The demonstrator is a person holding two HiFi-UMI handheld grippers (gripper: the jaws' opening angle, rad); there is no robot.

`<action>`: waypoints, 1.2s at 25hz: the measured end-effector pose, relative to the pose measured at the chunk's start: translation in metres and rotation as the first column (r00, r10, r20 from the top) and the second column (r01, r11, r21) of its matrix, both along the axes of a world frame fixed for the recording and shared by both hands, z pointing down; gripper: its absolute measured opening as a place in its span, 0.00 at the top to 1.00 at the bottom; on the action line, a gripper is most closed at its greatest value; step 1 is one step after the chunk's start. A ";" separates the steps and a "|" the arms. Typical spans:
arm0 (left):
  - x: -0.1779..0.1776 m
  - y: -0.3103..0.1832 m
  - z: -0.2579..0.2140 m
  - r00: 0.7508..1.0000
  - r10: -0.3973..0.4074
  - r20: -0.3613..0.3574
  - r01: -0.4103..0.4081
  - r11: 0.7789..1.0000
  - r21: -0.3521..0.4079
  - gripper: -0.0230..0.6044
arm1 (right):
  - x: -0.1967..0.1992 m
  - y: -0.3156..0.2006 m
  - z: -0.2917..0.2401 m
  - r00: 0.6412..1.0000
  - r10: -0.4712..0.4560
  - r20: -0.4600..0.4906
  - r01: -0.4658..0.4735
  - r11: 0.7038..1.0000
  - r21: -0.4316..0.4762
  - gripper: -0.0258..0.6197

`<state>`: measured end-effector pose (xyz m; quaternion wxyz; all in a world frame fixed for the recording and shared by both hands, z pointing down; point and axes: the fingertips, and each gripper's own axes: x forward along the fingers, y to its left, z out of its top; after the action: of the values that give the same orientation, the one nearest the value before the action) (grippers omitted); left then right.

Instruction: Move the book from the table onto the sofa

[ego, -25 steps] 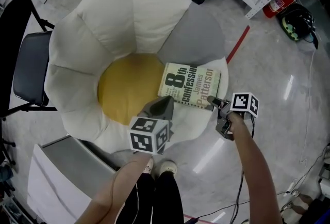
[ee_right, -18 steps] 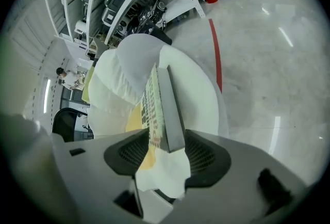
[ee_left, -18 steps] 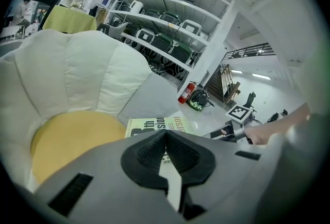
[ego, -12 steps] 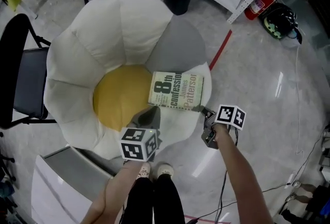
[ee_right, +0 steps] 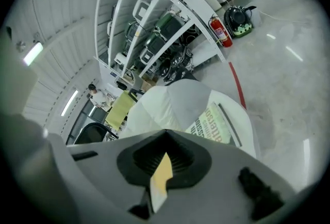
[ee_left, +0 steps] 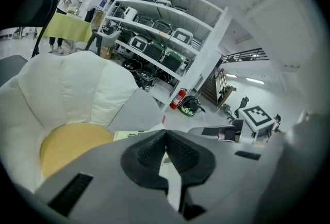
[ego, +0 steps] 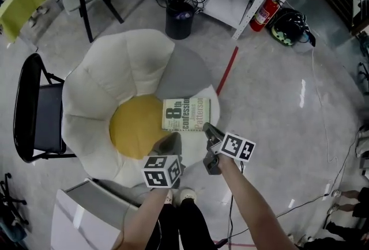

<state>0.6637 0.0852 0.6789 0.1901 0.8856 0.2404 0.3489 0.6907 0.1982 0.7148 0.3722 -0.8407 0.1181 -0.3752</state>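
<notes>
Looking at the head view, your book [ego: 185, 114] lies flat on the flower-shaped sofa [ego: 109, 79], on a white petal touching the yellow centre cushion [ego: 135, 127]. The placing looks done, with nothing left but backing off. The cover reads "8th confession, James Patterson".

Left gripper view: your left gripper [ee_left: 166, 134] has its jaws together and is empty.

Right gripper view: your right gripper [ee_right: 165, 133] has just been closing and now grips nothing. Only "...tterson" is legible.
</notes>
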 end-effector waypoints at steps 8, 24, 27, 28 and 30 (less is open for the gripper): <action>0.000 0.002 -0.103 0.995 0.032 -0.090 -0.032 0.999 -0.005 0.95 | -0.006 -0.010 -0.127 0.975 0.067 -0.211 -0.050 0.995 0.084 0.94; -0.088 -0.006 -0.278 0.962 0.100 -0.254 -0.107 0.994 -0.012 0.95 | -0.118 -0.037 -0.336 0.897 -0.004 -0.441 -0.014 0.999 -0.036 0.94; -0.107 -0.005 -0.283 0.962 0.102 -0.255 -0.112 0.993 -0.025 0.95 | -0.135 -0.037 -0.341 0.894 0.000 -0.447 -0.024 0.999 -0.046 0.94; -0.111 -0.006 -0.283 0.962 0.102 -0.251 -0.113 0.993 -0.029 0.95 | -0.137 -0.037 -0.340 0.896 0.007 -0.444 -0.028 0.999 -0.042 0.94; -0.117 -0.009 -0.281 0.965 0.104 -0.242 -0.114 0.993 -0.029 0.95 | -0.141 -0.036 -0.338 0.900 0.024 -0.435 -0.040 0.999 -0.029 0.94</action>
<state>0.5464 0.0764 0.3981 0.1590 0.9025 0.3175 0.2439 0.5496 0.1621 0.3771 0.3270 -0.9117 0.1773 -0.1745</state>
